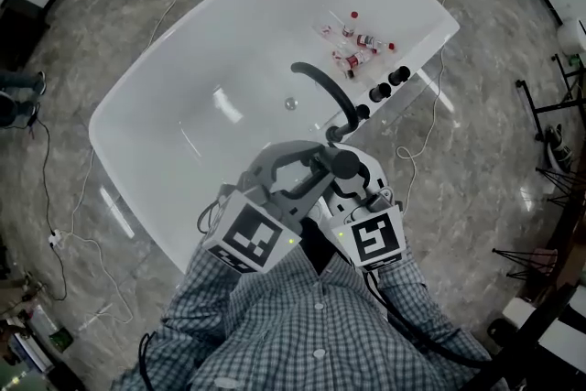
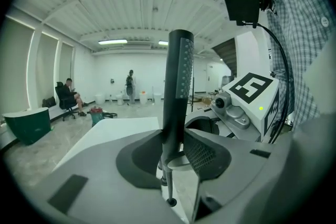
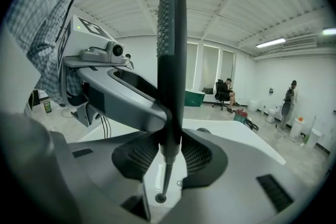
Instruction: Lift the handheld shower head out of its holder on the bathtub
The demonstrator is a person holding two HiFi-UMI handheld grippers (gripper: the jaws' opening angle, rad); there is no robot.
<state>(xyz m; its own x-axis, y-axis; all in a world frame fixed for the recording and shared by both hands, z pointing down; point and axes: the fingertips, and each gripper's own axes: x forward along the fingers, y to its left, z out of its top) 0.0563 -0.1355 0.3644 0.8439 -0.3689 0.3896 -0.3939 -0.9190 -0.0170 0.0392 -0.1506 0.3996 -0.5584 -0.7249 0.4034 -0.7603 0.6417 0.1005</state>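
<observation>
Checked sleeves (image 1: 275,325) frame both tools: the left gripper (image 2: 173,150) and right gripper (image 3: 171,150) each have their jaws clamped on the black shower head (image 3: 172,50), which stands upright above the white bathtub's (image 1: 165,133) near rim. Its handle sits clear of the round holder (image 3: 160,198), joined to it by a thin hose (image 3: 165,176). A curved black spout (image 1: 322,87) rises nearby, and small bottles (image 1: 355,46) lie in the tub

No text can be read; the labels on the small bottles (image 1: 357,46) inside the bathtub (image 1: 211,78) are too tiny.
</observation>
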